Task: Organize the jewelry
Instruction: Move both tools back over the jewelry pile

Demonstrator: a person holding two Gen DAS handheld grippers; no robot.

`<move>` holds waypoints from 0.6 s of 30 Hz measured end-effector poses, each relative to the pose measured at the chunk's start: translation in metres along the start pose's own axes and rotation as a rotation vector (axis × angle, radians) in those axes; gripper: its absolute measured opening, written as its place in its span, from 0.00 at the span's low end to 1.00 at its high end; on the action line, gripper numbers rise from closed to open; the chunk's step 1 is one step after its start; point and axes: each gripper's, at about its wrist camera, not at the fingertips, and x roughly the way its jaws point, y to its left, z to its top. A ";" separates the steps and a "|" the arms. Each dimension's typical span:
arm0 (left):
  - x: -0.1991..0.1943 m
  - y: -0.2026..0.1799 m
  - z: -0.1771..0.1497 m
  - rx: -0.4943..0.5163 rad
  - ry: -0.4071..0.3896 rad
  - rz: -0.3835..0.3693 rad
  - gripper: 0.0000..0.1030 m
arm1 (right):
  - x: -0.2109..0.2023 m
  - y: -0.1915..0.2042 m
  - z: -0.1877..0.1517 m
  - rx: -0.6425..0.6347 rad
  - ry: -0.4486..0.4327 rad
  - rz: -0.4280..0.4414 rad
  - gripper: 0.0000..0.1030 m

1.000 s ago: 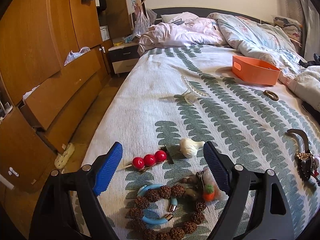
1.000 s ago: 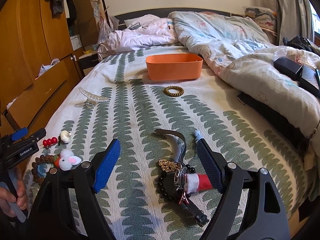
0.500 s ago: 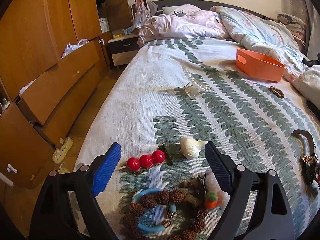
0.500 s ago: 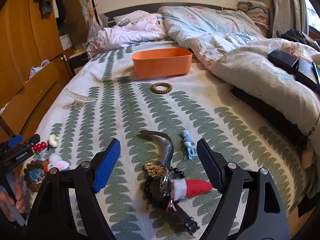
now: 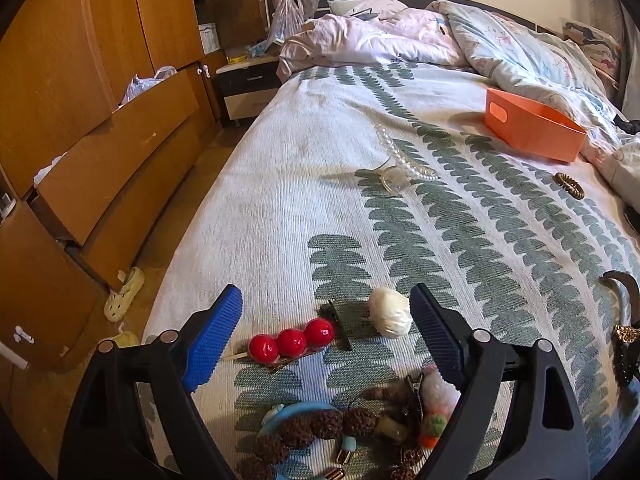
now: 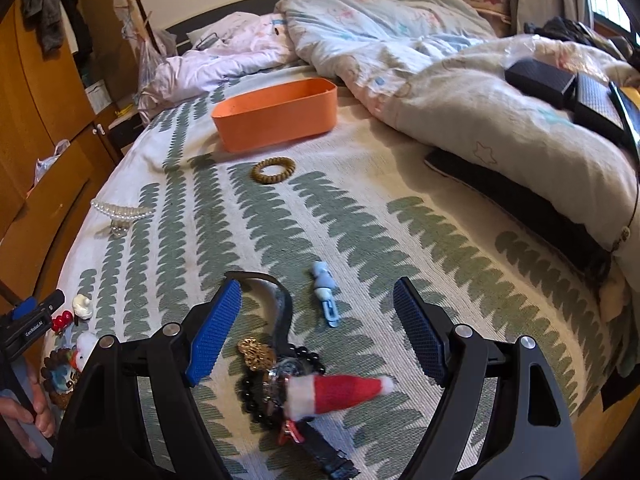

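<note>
My left gripper (image 5: 326, 334) stands open just above the bedspread, with a red three-ball hair clip (image 5: 291, 343) and a white shell-like piece (image 5: 390, 317) lying between its fingers, untouched. Below them lies a brown bead bracelet (image 5: 320, 426) with a blue ring. My right gripper (image 6: 318, 334) is open over a pile: a watch with a black strap (image 6: 282, 316), a gold charm (image 6: 256, 353), black beads and a small red Santa hat (image 6: 334, 392). A light blue clip (image 6: 326, 298) lies between the fingers. An orange bin (image 6: 276, 114) stands further up the bed.
A pearl hair claw (image 5: 400, 162) and a brown coil hair tie (image 6: 273, 169) lie mid-bed. Rumpled duvets (image 6: 400, 40) and dark items (image 6: 560, 88) fill the far and right side. A wooden wardrobe with open drawers (image 5: 100, 152) flanks the left edge.
The left gripper has crept forward, so the red clip and the white piece sit lower between its fingers. The right gripper has shifted and rolled; the jewelry pile now sits left of centre.
</note>
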 end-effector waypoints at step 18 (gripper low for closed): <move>0.014 -0.006 0.001 0.030 0.022 -0.017 0.82 | -0.022 -0.008 -0.047 -0.012 0.085 0.002 0.77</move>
